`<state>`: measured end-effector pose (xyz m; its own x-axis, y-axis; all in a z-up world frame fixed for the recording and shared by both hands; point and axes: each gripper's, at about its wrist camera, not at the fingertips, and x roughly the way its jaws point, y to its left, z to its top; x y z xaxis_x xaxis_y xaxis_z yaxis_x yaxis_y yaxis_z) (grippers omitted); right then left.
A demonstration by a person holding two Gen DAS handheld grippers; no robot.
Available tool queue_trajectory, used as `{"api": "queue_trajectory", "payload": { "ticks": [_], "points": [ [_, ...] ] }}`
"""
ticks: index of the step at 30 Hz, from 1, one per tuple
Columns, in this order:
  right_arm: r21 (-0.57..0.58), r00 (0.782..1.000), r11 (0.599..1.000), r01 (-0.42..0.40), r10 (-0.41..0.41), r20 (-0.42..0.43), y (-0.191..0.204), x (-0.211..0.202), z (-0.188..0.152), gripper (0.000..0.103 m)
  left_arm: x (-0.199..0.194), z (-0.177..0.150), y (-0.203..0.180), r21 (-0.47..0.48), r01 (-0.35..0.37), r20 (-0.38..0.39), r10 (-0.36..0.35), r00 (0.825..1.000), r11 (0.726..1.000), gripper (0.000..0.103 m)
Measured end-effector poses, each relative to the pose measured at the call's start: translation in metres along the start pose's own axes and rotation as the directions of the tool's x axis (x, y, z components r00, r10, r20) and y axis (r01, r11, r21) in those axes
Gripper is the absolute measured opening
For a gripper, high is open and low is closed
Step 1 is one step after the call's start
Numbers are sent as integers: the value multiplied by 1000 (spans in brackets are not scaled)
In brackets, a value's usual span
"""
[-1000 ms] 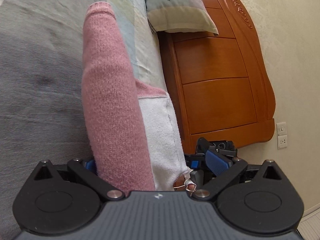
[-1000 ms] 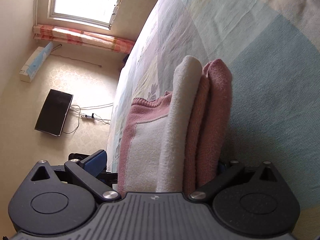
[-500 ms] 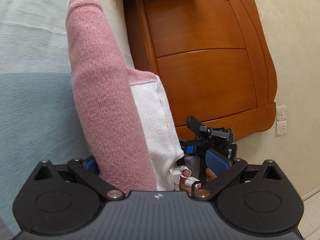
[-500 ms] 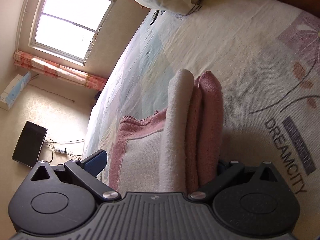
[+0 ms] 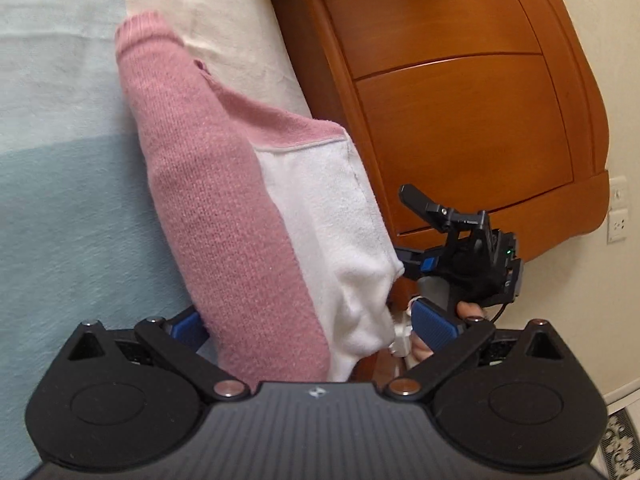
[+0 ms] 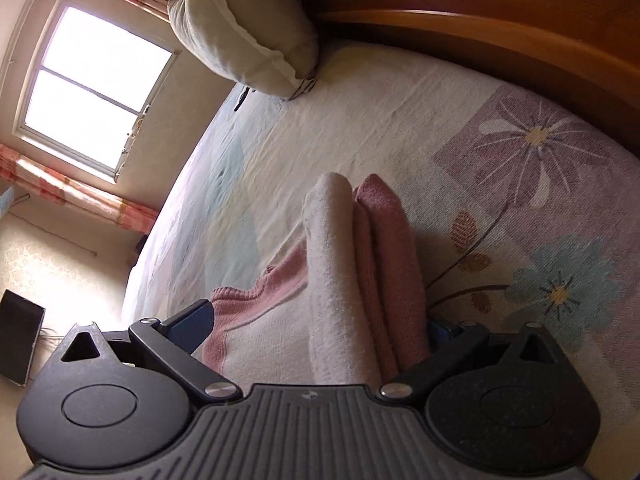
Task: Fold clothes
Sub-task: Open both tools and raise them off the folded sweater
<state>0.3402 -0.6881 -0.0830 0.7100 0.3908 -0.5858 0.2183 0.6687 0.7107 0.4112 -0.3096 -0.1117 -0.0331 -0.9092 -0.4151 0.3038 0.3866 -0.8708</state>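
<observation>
Folded pink-and-white sweater (image 5: 240, 208) carried above the bed (image 5: 60, 184), one end in each claw. The left gripper (image 5: 312, 328) spans the bundle's thickness with its blue pads spread wide: the left pad (image 5: 188, 326) touches the pink knit, while the right pad (image 5: 434, 326) stands just clear of the white panel, so whether it clamps or only cradles cannot be told. The right gripper (image 6: 320, 332) takes the other end, its right pad (image 6: 440, 330) buried against the pink layers and its left pad (image 6: 192, 322) beside the white panel; the grip is likewise unclear. In the left view the right gripper is visible at the far right, before the wooden headboard (image 5: 460, 100); a pillow (image 6: 244, 40) lies far up the bed. To finish well, both ends should likely stay level and evenly spaced so the layers do not slide, and the bundle should be lowered flat onto the floral sheet (image 6: 540, 160) before either claw lets go.
</observation>
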Motion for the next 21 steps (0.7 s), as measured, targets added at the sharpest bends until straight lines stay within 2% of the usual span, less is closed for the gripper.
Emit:
{"api": "queue_trajectory", "payload": {
  "ticks": [2, 4, 5, 8, 9, 11, 14, 15, 17, 18, 19, 21],
  "points": [
    [-92, 987, 987, 130, -121, 104, 13, -20, -1, 103, -28, -8, -12, 104, -92, 45, 88, 995, 990, 101],
    [-197, 974, 963, 182, -149, 172, 35, -37, -7, 103, -52, -22, -20, 195, -191, 89, 176, 980, 962, 102],
    [-249, 972, 950, 186, -141, 188, 47, -43, -12, 103, -59, -29, -25, 231, -237, 109, 217, 970, 944, 102],
    [-404, 991, 911, 85, -34, 130, 84, -44, -35, 103, -76, -46, -37, 327, -372, 171, 332, 928, 869, 102],
    [-439, 993, 895, 79, -33, 110, 88, -39, -46, 103, -77, -50, -39, 344, -405, 180, 364, 914, 847, 102],
    [-493, 994, 864, 104, -77, 75, 86, -24, -65, 103, -79, -58, -37, 368, -452, 192, 409, 892, 813, 102],
    [-504, 975, 836, 216, -217, 57, 56, -9, -79, 100, -88, -76, -36, 414, -520, 231, 467, 854, 747, 102],
    [-497, 970, 835, 236, -234, 67, 47, -10, -83, 98, -90, -82, -37, 433, -547, 252, 487, 836, 716, 102],
    [-472, 970, 848, 242, -217, 107, 53, -22, -87, 99, -96, -93, -40, 469, -599, 295, 524, 799, 649, 102],
    [-481, 963, 835, 268, -229, 139, 63, -26, -92, 100, -97, -97, -41, 478, -614, 311, 533, 787, 628, 102],
    [-513, 954, 805, 298, -236, 184, 75, -28, -100, 103, -98, -101, -43, 484, -626, 325, 539, 777, 611, 102],
    [-573, 941, 748, 337, -249, 228, 93, -23, -117, 103, -99, -104, -44, 482, -631, 329, 542, 773, 608, 102]
  ]
}}
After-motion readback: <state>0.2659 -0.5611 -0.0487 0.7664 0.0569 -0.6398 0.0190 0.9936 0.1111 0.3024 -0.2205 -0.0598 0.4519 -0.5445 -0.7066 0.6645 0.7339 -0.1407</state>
